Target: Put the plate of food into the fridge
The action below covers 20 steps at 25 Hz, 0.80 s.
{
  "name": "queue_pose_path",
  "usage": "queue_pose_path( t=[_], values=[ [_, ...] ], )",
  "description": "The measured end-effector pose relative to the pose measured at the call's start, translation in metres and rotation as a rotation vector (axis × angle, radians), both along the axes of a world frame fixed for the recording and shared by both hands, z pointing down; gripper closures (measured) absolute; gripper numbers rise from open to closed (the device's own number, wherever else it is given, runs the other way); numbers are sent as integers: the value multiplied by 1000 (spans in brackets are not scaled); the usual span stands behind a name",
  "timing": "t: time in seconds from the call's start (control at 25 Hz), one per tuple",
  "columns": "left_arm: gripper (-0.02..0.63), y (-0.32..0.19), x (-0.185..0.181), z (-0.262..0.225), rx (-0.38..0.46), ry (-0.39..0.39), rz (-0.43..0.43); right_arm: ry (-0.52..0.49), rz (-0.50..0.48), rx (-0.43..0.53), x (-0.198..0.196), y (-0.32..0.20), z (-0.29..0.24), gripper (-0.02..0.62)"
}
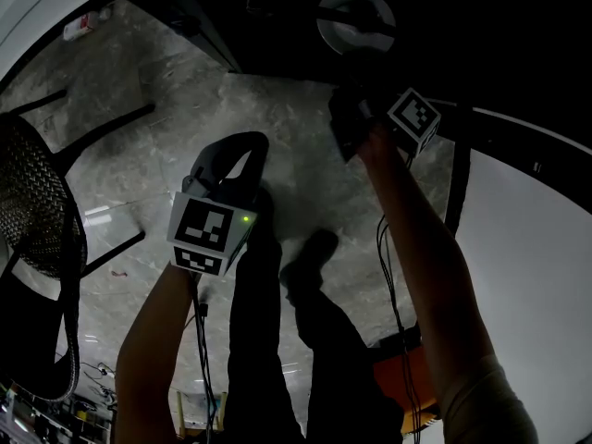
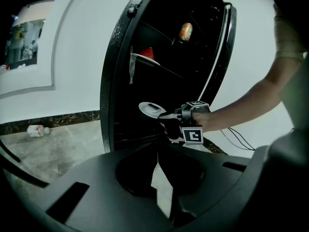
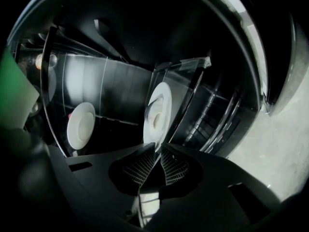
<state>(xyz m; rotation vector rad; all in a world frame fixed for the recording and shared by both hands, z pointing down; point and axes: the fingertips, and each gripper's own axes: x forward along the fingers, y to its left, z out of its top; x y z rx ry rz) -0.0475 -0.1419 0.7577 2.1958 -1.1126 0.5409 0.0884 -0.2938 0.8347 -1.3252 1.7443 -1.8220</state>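
Jaws: right gripper point(image 3: 158, 148) pinches plate point(image 3: 158, 112) in fridge point(image 3: 116, 81); left gripper point(image 2: 157, 146) closed, over marble floor point(image 1: 139, 165).

We find the plate point(image 2: 150, 109) in the mouth of the fridge point(image 2: 108, 81), below a shelf point(image 2: 161, 66); a bottle point(image 2: 36, 129) lies on the floor point(image 2: 67, 146) further left.

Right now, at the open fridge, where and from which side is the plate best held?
By the rim nearest the person, from outside the fridge. The plate is flat and shallow, so its thin edge is probably all that two jaws can pinch. The right gripper is shut on that near rim, leaving the far edge free to enter.
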Motion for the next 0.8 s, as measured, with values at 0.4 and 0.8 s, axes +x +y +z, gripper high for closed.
queue_pose_path(
  t=[0.4, 0.8],
  values=[
    [595, 8, 2, 2, -5, 3, 25, 44, 69, 2, 14, -5, -3, 552],
    [594, 17, -8, 6, -16, -4, 9, 52, 42, 24, 16, -3, -9, 532]
  ],
)
